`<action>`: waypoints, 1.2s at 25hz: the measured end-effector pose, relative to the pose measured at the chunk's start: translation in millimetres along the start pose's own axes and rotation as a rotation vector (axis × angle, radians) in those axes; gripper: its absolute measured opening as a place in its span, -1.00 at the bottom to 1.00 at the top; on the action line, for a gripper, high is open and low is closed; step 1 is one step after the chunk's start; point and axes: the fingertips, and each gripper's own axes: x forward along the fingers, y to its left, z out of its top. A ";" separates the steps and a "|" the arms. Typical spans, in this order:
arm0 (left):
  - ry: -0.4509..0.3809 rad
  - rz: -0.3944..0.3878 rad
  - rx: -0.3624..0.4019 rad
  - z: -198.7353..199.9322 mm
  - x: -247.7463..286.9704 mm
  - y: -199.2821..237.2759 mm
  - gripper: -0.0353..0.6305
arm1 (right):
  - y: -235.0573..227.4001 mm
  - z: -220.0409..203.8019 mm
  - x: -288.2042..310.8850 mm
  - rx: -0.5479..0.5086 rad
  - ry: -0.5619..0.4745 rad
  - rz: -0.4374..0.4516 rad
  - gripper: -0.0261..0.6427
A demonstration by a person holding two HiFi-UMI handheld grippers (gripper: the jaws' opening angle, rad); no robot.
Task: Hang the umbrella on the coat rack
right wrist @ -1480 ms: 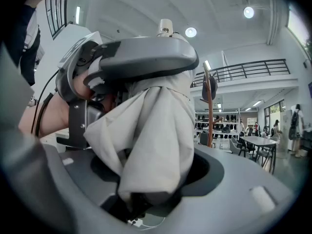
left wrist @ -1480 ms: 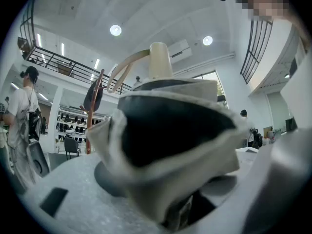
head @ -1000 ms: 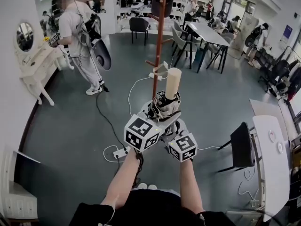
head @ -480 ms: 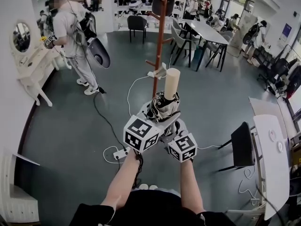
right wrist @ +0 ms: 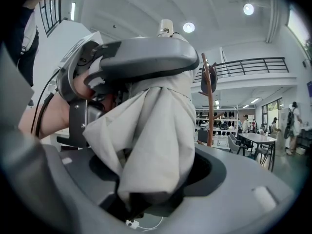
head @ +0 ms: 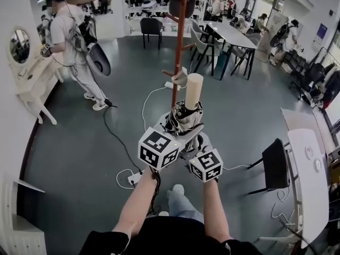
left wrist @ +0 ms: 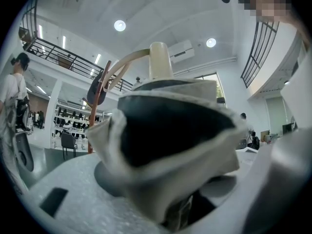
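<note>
A folded grey-and-black umbrella (head: 184, 119) stands upright in front of me, its cream handle (head: 193, 90) on top. My left gripper (head: 178, 130) is shut on the bunched fabric from the left, and my right gripper (head: 193, 138) is shut on it from the right, slightly lower. The brown coat rack (head: 178, 47) rises just beyond the umbrella, a dark item hanging at its top. In the left gripper view the umbrella (left wrist: 170, 130) fills the jaws (left wrist: 165, 194), with the rack (left wrist: 96, 106) behind. In the right gripper view the fabric (right wrist: 151, 135) sits between the jaws (right wrist: 151, 189), the rack (right wrist: 208, 106) to the right.
A person (head: 69, 41) stands at the left by a white dressing table (head: 32, 78). Cables and a power strip (head: 133, 177) lie on the floor near the rack's foot. A black chair (head: 273, 166) and a white table (head: 311, 195) stand to the right; tables and chairs (head: 234, 36) farther back.
The view has moved forward a little toward the rack with the umbrella held the same way. My leg and shoe now show below my arms. The person at the left has drifted further left.
</note>
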 end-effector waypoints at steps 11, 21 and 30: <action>0.010 0.028 0.012 -46.6 121.6 124.8 0.00 | -136.1 -49.1 105.1 0.006 -0.013 0.028 0.12; -0.018 0.083 0.031 -6.3 235.2 247.8 0.00 | -272.6 -12.8 203.4 -0.030 -0.028 0.088 0.13; -0.053 0.141 0.031 17.6 275.2 318.6 0.00 | -327.3 9.1 262.1 -0.066 -0.025 0.142 0.13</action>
